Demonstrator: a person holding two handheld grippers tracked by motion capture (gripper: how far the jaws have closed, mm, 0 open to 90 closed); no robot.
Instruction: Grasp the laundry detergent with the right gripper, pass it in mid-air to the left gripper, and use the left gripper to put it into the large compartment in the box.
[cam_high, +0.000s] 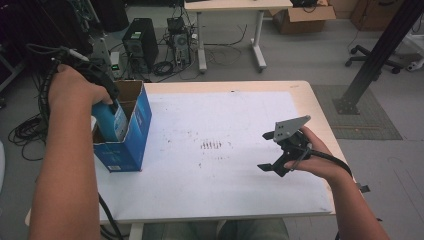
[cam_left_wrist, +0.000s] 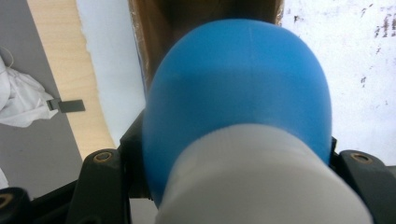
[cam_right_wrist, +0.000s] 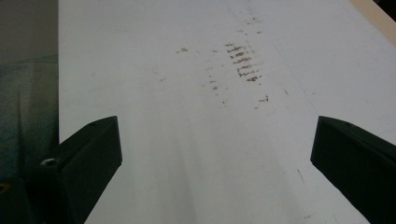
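Box (cam_high: 131, 131) (one) receives one bottle (cam_high: 109, 120), left gripper (cam_high: 111, 95) clamped.

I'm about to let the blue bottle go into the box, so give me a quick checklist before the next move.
1. Left tool shut on the blue bottle: ok.
2. Bottle lined up with the open top of the blue box: ok; it is partly inside.
3. Bottle resting on the box floor: cannot tell, hidden.
4. Box standing upright on the white mat: ok.
5. Right tool open, apart from the box: ok; it hangs over bare mat.
6. Box braced against tipping: not ok; nothing holds it, and it stands near the table's left edge.
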